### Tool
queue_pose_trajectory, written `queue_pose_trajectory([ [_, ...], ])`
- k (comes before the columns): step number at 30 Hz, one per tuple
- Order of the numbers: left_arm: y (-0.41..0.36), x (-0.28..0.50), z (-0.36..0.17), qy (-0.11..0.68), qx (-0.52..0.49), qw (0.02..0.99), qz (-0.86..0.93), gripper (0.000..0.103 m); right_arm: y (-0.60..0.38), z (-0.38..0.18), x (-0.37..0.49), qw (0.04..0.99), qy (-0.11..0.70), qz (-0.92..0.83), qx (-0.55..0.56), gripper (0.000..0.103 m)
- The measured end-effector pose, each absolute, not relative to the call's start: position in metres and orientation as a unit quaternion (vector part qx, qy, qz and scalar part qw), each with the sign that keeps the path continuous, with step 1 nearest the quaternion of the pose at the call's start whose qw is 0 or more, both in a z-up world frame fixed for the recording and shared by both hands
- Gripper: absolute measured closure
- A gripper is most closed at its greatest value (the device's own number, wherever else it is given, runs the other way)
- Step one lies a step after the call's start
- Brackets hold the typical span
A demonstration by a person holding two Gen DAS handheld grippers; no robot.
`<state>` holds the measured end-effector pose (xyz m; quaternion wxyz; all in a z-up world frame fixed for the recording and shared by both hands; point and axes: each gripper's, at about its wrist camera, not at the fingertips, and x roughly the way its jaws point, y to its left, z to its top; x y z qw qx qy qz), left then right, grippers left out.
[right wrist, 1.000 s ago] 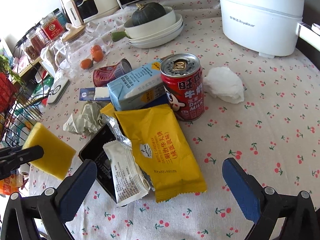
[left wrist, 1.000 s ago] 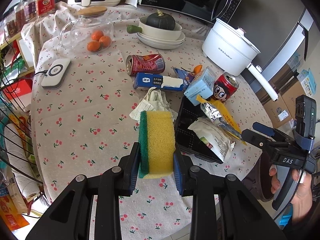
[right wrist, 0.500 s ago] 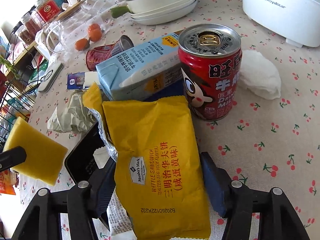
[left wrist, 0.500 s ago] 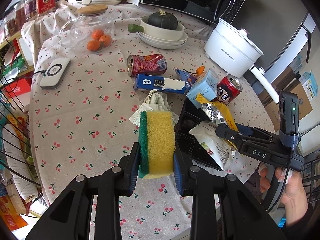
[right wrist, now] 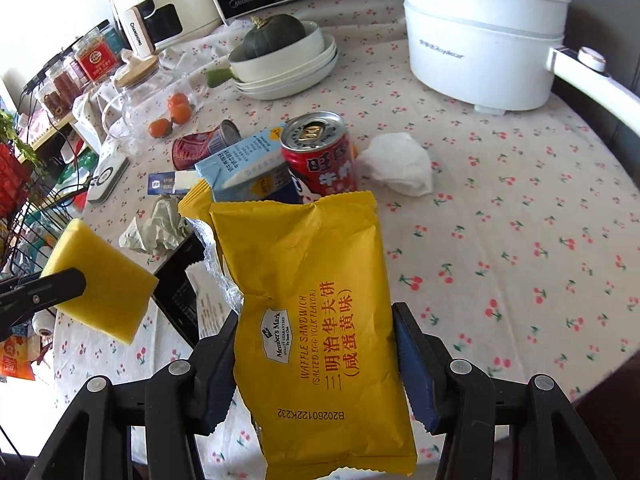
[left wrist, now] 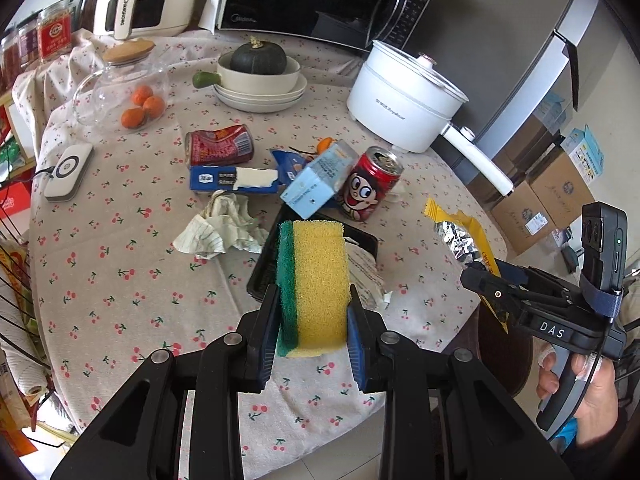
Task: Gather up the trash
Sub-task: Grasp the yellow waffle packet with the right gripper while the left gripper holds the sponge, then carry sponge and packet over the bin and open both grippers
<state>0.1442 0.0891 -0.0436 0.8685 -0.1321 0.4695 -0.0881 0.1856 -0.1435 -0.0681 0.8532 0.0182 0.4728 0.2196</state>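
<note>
**Wrapper lifted off the table**

My right tongs (right wrist: pixel 316 364), wide open a second ago, are closing on the yellow wrapper (right wrist: pixel 312 304), now raised clear of the tablecloth (right wrist: pixel 520 220). My left tongs (left wrist: pixel 312 320) clamp the sponge (left wrist: pixel 314 284). Next: find somewhere to drop it; cans and tissue remain.

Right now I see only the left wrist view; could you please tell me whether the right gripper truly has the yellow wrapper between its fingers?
Observer: Yes. In the right wrist view the yellow wrapper sits between both pads of the right gripper, whose jaws are closing on it.
Operator: Thank you. Can you read its face?
Observer: It reads Member's Mark waffle sandwich, salted egg yolk flavor.
Operator: Is anything hidden behind the red can from my side?
Observer: A crumpled white tissue lies on the tablecloth right beside the red can, on the side nearer the white pot.
</note>
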Motion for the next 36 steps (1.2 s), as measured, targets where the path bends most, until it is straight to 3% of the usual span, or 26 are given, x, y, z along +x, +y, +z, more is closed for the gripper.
queue_pose_trajectory([
  [14, -0.026, 0.141, -0.044, 0.481, -0.099, 0.853, -0.177, 0.072, -0.242, -0.062, 0.126, 0.866, 0.479, 0.14, 0.039, 0.042],
  [36, -0.214, 0.139, -0.092, 0.489, -0.035, 0.808, -0.325, 0.071, -0.411, -0.108, 0.073, 0.847, 0.522, -0.009, 0.104, 0.042],
])
